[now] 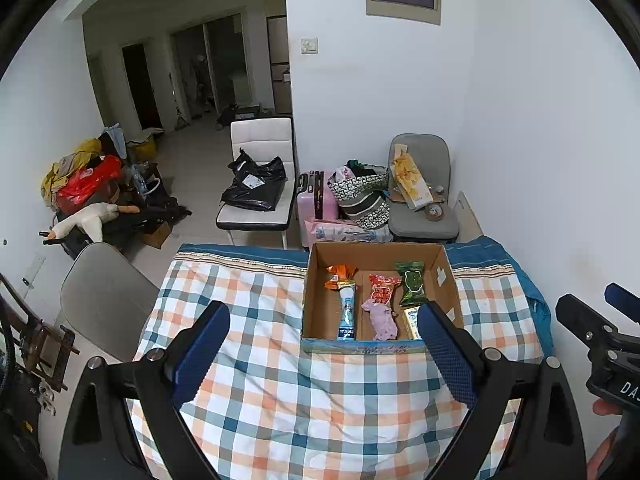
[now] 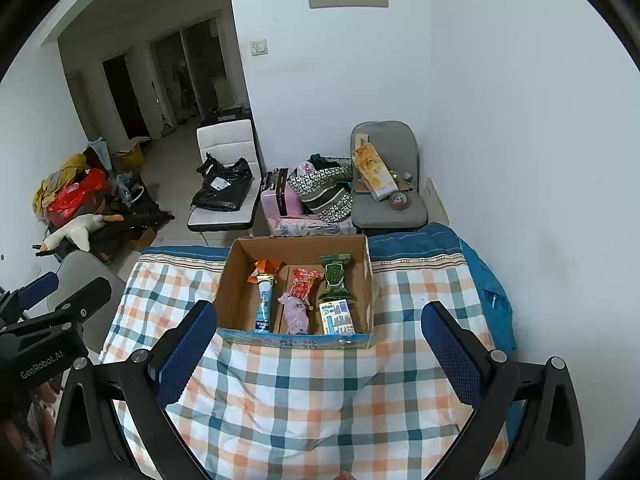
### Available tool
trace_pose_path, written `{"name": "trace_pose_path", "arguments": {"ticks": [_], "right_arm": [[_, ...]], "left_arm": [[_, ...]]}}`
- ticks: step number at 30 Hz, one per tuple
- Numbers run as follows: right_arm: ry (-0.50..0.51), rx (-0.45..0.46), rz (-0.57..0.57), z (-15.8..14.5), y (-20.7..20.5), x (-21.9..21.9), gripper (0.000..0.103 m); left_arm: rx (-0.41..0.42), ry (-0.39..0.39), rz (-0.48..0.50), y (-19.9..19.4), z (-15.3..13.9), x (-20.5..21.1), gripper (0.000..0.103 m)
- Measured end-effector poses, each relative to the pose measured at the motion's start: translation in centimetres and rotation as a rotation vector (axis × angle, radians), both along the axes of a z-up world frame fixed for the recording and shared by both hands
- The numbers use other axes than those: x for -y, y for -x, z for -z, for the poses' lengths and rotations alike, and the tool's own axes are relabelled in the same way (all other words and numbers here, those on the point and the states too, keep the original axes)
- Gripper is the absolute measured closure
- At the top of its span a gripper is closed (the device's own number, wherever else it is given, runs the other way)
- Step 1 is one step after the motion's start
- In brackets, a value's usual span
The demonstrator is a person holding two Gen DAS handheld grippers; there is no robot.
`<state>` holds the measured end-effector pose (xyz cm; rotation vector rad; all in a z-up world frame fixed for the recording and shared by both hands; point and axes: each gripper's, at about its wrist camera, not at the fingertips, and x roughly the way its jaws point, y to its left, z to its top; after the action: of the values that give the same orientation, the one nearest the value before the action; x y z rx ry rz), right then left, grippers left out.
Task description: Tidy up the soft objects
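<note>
An open cardboard box (image 1: 316,304) (image 2: 230,292) stands on the checked cloth (image 1: 280,400) (image 2: 288,392). Inside lie an orange packet (image 1: 340,274) (image 2: 264,268), a blue-white tube (image 1: 347,316) (image 2: 264,306), a red packet (image 1: 382,288) (image 2: 304,282), a pink soft piece (image 1: 382,320) (image 2: 295,314), a green packet (image 1: 410,284) (image 2: 336,278) and a yellow-white carton (image 1: 412,322) (image 2: 337,317). My left gripper (image 1: 324,348) hangs open just before the box, nothing between its fingers. My right gripper (image 2: 320,352) is open too, empty, at the box's near edge.
Behind the table stand a white chair with a black bag (image 1: 256,184), a pink suitcase (image 1: 316,196), a patterned bag (image 1: 362,196) and a grey chair (image 1: 424,184). A grey seat (image 1: 104,296) is at the left. White wall (image 1: 540,160) runs along the right.
</note>
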<state>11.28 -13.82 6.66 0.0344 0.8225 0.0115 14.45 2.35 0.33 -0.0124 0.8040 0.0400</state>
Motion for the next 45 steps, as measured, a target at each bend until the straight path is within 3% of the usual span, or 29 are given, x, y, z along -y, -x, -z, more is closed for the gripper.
{"name": "trace_pose_path", "arguments": {"ticks": [2,45], "right_arm": [[0.009,-0.001,0.004,0.1,0.0,-0.1,0.000],[0.021,-0.024,0.013,0.9,0.7,0.2,0.000]], "left_arm": [[-0.003,-0.001,-0.003,0.0,0.1,0.0,0.002],[-0.012,-0.009,-0.019,0.6,1.2,0.3,0.002]]}}
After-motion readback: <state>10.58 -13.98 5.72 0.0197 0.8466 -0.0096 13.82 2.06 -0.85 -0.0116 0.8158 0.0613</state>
